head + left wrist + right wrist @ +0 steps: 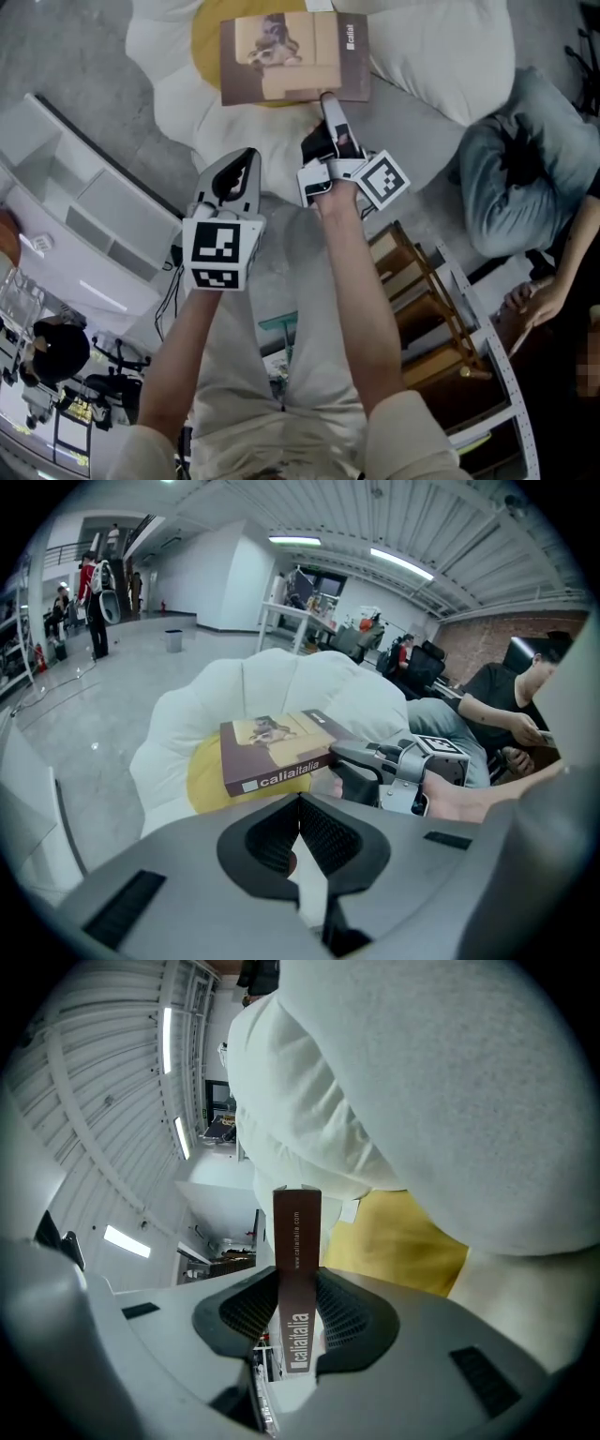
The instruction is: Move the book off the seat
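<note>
Book [293,58] was clamped by its spine in the right gripper [329,101] over the seat [173,84], the left gripper [246,161] closed on nothing; next it probably needed carrying clear.

Both our forearms reach forward, our right claw [328,101] clamped on the edge of the book [281,56], our left claw [246,157] angled downward beside it, jaws together and empty.

- Book [293,58] over middle of seat [441,47]; its near edge between right gripper [326,99] jaws.
- Left gripper [240,161] left of right gripper, short of book.
- Seated person [525,178] right of seat.
</note>
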Demonstrator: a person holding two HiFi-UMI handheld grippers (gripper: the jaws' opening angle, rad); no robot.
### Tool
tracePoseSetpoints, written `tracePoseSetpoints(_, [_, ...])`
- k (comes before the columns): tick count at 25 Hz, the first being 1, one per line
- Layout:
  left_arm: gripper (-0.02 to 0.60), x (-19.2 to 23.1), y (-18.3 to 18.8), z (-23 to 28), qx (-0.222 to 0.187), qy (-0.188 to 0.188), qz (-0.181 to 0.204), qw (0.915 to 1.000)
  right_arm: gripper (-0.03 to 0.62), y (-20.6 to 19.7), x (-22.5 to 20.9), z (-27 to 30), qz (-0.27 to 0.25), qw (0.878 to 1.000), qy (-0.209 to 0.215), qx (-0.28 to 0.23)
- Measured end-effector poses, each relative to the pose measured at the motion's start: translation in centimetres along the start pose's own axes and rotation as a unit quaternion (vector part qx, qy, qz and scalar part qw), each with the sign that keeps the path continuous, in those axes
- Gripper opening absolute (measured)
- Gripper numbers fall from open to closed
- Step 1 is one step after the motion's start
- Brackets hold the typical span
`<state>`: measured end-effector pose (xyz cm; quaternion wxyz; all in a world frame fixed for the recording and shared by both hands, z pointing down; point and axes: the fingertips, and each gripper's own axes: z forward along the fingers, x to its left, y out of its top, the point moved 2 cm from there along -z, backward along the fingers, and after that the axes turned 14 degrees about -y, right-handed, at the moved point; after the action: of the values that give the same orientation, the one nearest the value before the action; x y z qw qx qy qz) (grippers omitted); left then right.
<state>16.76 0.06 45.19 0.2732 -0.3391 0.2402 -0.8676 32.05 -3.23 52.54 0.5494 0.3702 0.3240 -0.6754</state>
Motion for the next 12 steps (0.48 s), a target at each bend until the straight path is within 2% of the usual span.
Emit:
tracePoseSetpoints(8, [0.012,0.8,0.7,-2.2,-0.041,0.030,-0.039,0.9979,0.130,-1.8,2.7,0.2,-0.037,0.998,0.002,0.057])
tracePoseSetpoints(12, [0.012,2.3,0.5,-4.3,-0.057,0.044,-0.064,0.9953,0.130,-4.8,4.7,1.4,-0.054,0.994,0.002,0.090])
